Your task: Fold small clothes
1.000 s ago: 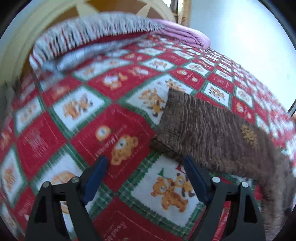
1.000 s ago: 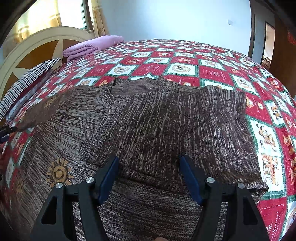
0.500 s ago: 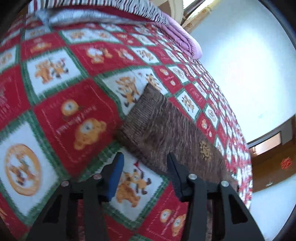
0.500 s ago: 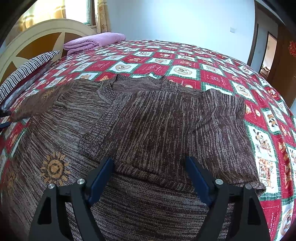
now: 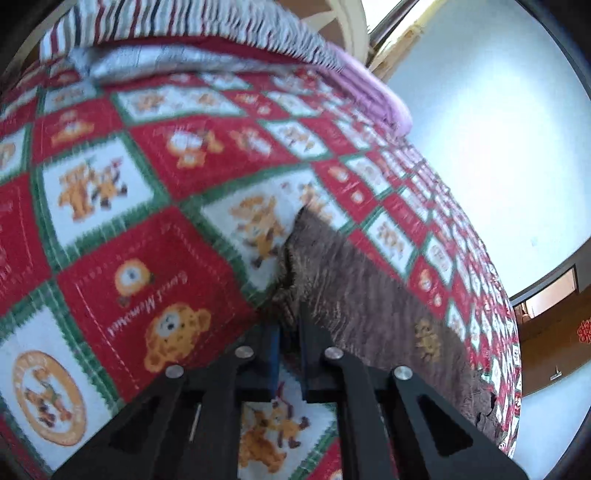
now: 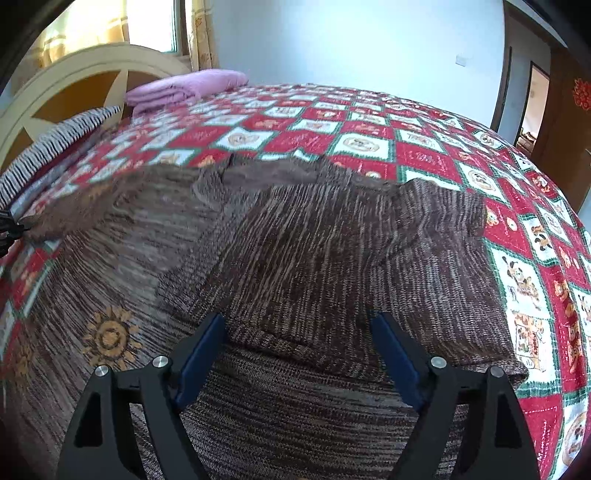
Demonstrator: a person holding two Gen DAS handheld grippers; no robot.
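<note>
A brown knit sweater [image 6: 314, 258] with orange sun motifs lies flat on the bed, its right sleeve folded across the body. The left sleeve [image 5: 373, 299] stretches out over the bedspread toward my left gripper [image 5: 290, 334], which is shut on the bunched cuff [image 5: 291, 280]. At the far left edge of the right wrist view, the left gripper [image 6: 7, 229] shows as a dark tip at the sleeve end. My right gripper [image 6: 295, 328] hovers open over the sweater's lower body, near the edge of the folded layer, with nothing pinched between its blue pads [image 6: 201, 343].
The bed wears a red, white and green bear-patterned bedspread [image 6: 424, 155]. A striped pillow [image 5: 192, 26] and a folded pink blanket [image 6: 184, 88] lie at the cream headboard [image 6: 74, 85]. A doorway [image 6: 532, 107] stands at the far right, past the bed.
My left gripper rolled, came in over the sleeve cuff and closed its jaws on it. The right gripper's jaws spread a little wider and it stayed over the sweater.
</note>
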